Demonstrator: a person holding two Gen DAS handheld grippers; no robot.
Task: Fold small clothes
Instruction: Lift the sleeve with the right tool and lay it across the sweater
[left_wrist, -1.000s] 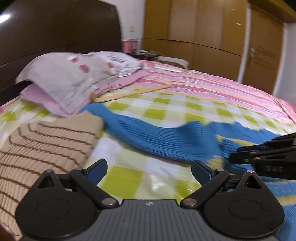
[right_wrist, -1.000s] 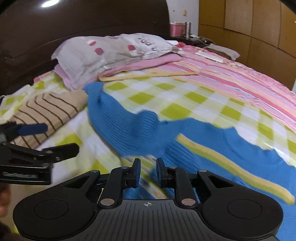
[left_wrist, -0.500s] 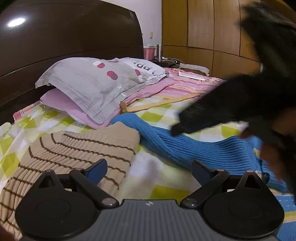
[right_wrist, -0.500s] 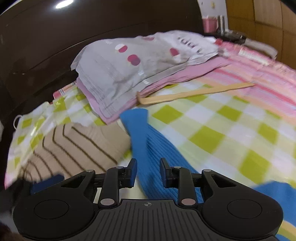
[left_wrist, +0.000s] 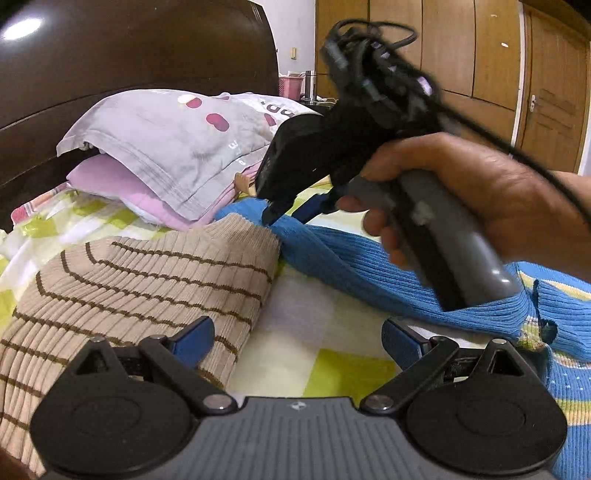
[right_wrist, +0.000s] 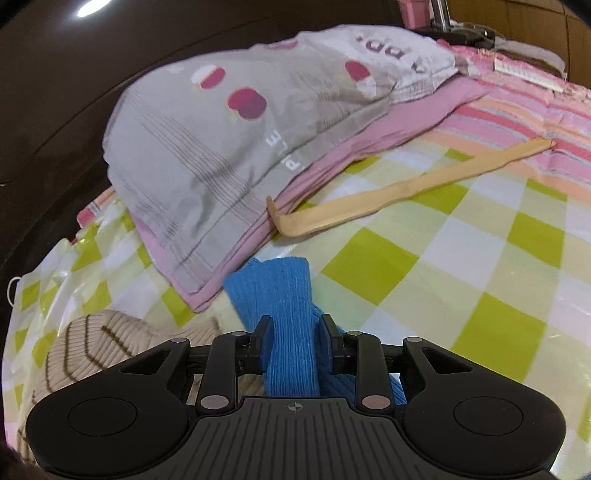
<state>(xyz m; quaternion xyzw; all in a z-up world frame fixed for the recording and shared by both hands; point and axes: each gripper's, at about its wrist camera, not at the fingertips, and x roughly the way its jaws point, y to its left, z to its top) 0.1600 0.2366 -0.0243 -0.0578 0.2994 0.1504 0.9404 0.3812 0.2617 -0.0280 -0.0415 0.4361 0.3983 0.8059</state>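
A blue knit sweater (left_wrist: 373, 273) lies spread on the checked bed cover, its long sleeve reaching toward the pillows. My right gripper (right_wrist: 293, 334) straddles the sleeve (right_wrist: 284, 291) near its cuff, the jaws close on both sides of the cloth. In the left wrist view the right gripper (left_wrist: 288, 212) is held in a hand, tips down on the sleeve end. My left gripper (left_wrist: 295, 338) is open and empty, low over the cover between the sweater and a folded beige striped sweater (left_wrist: 129, 280).
A grey pillow (right_wrist: 236, 122) on a pink one (right_wrist: 391, 122) lies by the dark headboard (left_wrist: 110, 48). A wooden back scratcher (right_wrist: 399, 192) lies on the cover (right_wrist: 461, 266). Wooden wardrobes (left_wrist: 480, 55) stand at the back.
My right gripper has swung left and forward along the sleeve to its cuff end and now has the sleeve between its jaws. My left gripper has stayed open and shifted slightly.
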